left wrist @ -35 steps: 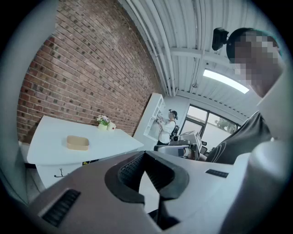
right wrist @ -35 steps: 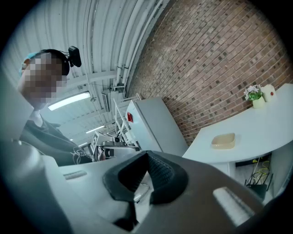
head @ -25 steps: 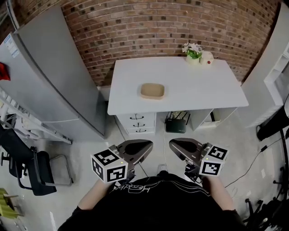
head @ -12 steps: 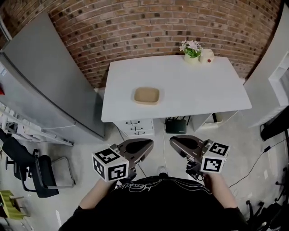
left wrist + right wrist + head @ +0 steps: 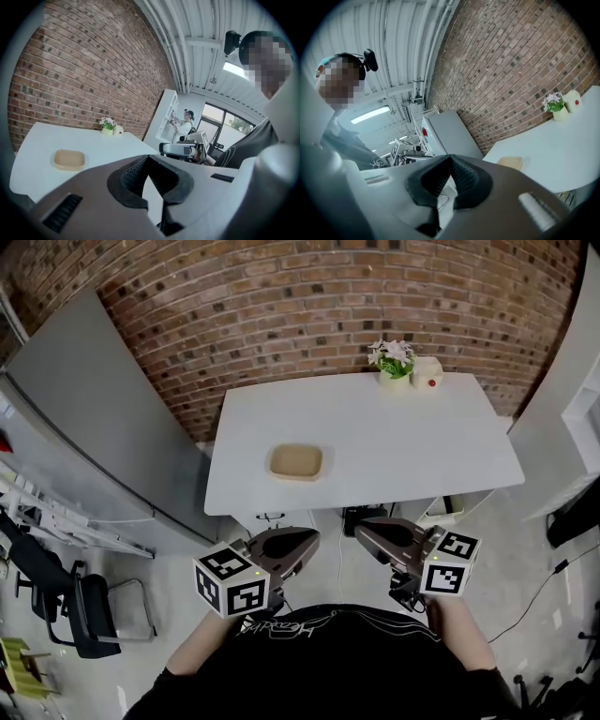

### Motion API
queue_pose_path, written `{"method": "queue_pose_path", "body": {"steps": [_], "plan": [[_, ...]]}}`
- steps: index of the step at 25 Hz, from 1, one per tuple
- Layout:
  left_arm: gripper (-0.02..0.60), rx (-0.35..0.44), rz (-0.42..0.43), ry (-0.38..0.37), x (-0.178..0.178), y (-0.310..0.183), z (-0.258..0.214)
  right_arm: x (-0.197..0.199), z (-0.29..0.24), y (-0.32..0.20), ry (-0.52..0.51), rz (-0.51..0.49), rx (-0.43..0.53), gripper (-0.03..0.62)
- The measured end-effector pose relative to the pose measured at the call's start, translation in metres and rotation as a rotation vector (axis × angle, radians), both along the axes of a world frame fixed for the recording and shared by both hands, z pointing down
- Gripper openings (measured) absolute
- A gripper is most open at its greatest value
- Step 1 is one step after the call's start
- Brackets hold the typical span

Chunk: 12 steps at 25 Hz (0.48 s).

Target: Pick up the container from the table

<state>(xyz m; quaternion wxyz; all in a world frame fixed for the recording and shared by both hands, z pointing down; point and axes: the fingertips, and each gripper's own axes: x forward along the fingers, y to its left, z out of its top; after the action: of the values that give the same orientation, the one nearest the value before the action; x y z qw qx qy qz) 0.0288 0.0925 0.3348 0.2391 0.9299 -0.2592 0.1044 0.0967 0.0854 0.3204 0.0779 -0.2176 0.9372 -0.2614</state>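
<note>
A shallow tan container (image 5: pixel 296 462) lies on the white table (image 5: pixel 403 451), left of its middle. Both grippers hang in front of the table's near edge, well short of the container. My left gripper (image 5: pixel 312 538) is shut and holds nothing; in the left gripper view its jaws (image 5: pixel 149 157) meet at the tip, with the container (image 5: pixel 69 159) far off to the left. My right gripper (image 5: pixel 359 532) is shut and empty too. In the right gripper view the closed tips (image 5: pixel 450 157) stand left of the container (image 5: pixel 511 162).
A flower pot (image 5: pixel 394 360) and a white jar with a red dot (image 5: pixel 427 372) stand at the table's far right corner against the brick wall. A tall grey cabinet (image 5: pixel 94 427) flanks the table's left. A black chair (image 5: pixel 66 606) stands at lower left, and white shelving (image 5: pixel 586 418) at right.
The table and container have slid down and closer in the head view as I moved toward them. Both grippers stay shut and side by side.
</note>
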Motion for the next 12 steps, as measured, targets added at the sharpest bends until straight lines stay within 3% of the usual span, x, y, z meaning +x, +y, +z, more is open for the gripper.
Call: {"method": "queue_pose_path", "body": {"steps": [6, 12], "plan": [[0.003, 0.027, -0.02, -0.001, -0.002, 0.003, -0.01, 0.006, -0.005, 0.003, -0.029, 0.002, -0.004, 0.005], [0.003, 0.002, -0.053, -0.002, -0.013, 0.004, -0.001, 0.005, 0.003, -0.005, -0.029, 0.011, -0.03, 0.005]]}}
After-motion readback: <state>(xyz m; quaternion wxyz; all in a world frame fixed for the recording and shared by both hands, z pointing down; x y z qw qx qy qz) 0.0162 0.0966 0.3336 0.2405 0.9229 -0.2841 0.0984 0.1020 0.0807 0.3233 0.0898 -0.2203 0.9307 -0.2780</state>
